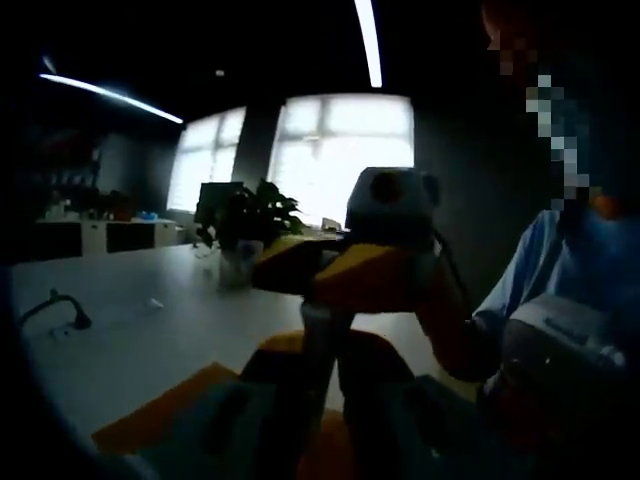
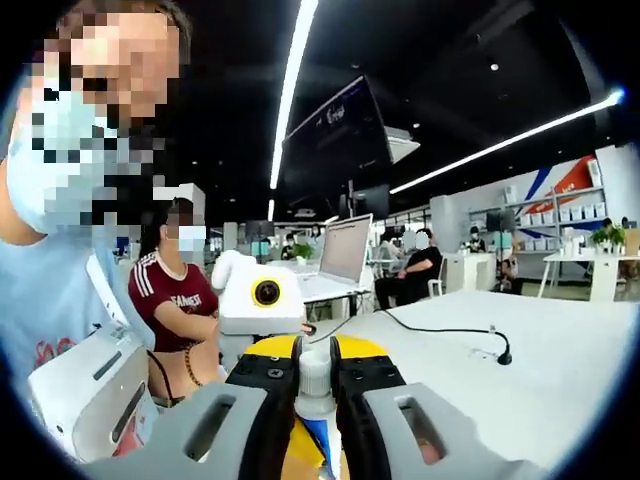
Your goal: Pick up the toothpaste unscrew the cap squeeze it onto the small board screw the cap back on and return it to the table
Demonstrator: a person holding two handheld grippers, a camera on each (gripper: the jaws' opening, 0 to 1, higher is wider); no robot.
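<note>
Between the right gripper [image 2: 316, 400], the toothpaste [image 2: 316, 395] is clamped; left gripper [image 1: 320, 400] state unclear, no label readable.

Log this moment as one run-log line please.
stage: cap handling | right gripper: shut on white toothpaste tube | left gripper: at the tube's cap end, jaws unclear | white table: black cable

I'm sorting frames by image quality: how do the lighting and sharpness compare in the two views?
Left gripper view: backlit by the bright window, so the grippers and tube are dim and soft. Right gripper view: evenly lit and sharper, tube clear between the jaws, strong fisheye bending at the edges.
</note>
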